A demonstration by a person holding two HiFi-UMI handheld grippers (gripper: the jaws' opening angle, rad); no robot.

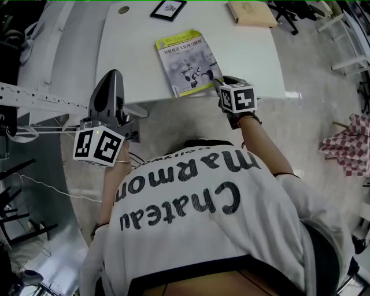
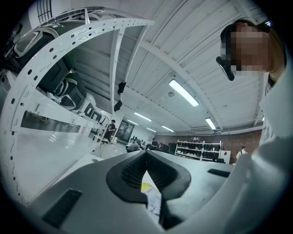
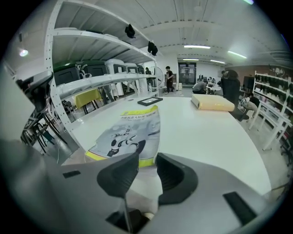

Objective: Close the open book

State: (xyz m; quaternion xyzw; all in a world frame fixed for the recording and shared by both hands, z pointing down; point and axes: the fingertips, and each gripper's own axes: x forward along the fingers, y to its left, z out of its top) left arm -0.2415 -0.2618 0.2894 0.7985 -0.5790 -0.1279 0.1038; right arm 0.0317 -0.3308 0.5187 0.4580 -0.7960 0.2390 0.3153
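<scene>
The book (image 1: 188, 60) lies shut on the white table (image 1: 248, 52), its grey and yellow cover up, with a robot picture on it. My right gripper (image 1: 215, 81) tilts down at the book's near right corner. In the right gripper view the right gripper (image 3: 147, 157) stands open, nothing between its pads, and the book (image 3: 130, 132) lies just beyond them. My left gripper (image 1: 114, 75) hovers level off the table's near left corner. Its tips (image 2: 146, 153) meet, and a sliver of the book (image 2: 149, 194) shows below them.
A black picture frame (image 1: 168, 8) and a tan padded box (image 1: 251, 13) sit at the table's far side, beside a round cable hole (image 1: 123, 9). A white shelf rack (image 1: 34, 98) stands at the left. A red checked cloth (image 1: 347, 144) lies on the floor at the right.
</scene>
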